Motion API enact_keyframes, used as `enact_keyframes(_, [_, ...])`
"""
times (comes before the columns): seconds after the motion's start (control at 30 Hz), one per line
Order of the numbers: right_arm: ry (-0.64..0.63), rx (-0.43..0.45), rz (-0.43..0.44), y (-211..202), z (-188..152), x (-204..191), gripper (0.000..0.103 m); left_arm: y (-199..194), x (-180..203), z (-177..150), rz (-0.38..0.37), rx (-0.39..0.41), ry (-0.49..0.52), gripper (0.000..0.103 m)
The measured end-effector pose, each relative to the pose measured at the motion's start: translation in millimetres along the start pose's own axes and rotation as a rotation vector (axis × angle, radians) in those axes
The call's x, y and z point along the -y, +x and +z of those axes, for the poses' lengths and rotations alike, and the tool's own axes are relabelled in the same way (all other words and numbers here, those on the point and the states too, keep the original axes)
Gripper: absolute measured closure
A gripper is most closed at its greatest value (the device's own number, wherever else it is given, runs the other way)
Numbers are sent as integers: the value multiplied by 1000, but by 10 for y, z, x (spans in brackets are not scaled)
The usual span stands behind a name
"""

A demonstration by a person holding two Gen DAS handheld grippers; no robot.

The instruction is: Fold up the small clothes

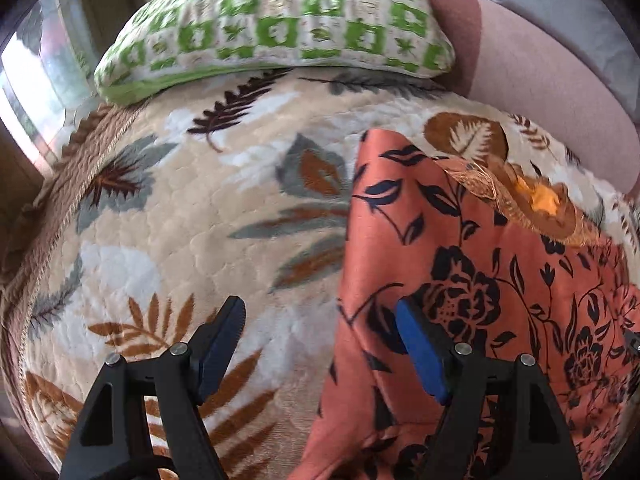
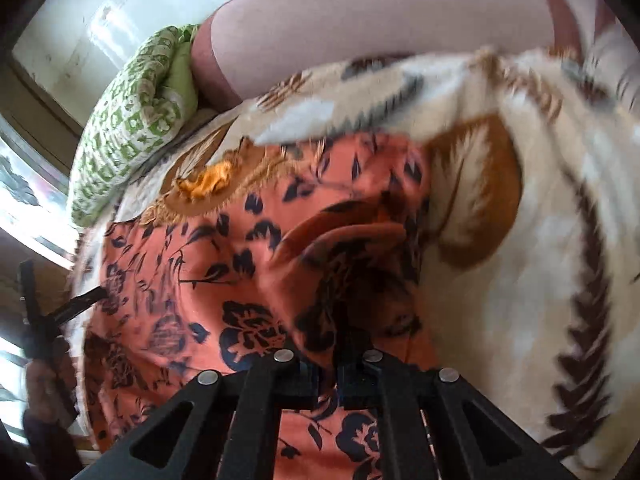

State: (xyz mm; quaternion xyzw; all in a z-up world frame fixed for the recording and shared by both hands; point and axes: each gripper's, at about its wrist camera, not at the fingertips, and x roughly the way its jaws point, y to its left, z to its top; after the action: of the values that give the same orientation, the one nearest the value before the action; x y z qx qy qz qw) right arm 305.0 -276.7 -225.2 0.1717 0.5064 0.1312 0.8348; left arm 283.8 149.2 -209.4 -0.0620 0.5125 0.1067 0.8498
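Pinching a raised fold of the orange floral garment (image 2: 224, 264) in my closed right tool (image 2: 328, 380), I hold my left tool (image 1: 320, 344) open over its edge, beside the leaf-print blanket (image 1: 180, 220).

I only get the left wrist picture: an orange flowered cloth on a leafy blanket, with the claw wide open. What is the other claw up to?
Observer: The right claw is shut, pinching a fold of the orange flowered cloth.
Operator: Does the cloth lie flat over there?
Observer: No, it bunches into raised folds just ahead of that claw.
Operator: Is my claw visible from that side?
Observer: Yes, the left claw shows at the left edge, open, with a hand below it.
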Motion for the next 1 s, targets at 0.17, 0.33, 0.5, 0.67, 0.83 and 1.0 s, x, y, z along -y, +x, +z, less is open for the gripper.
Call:
enact_keyframes(0.17, [82,2,78,-83,-16,257,81,105,60,-17,20,-10,33,25])
enact_keyframes(0.33, [90,73,84,-275,80,229,80,156,40,-11,3,-19,15,25])
enact_keyframes(0.5, [89,50,9,-33,351,241,79,131,101,-35,34,17,51,25])
enact_keyframes(0.67, [-34,10,-119,80,391,29,97,113,126,-50,-25,17,63,55])
enact_keyframes(0.83, [-142,282,-16,-461,534,-341,97,54,177,-101,-40,48,81,76])
enact_keyframes(1.0, [-103,384,-33,-213,665,-105,97,16,182,-162,13,85,71,83])
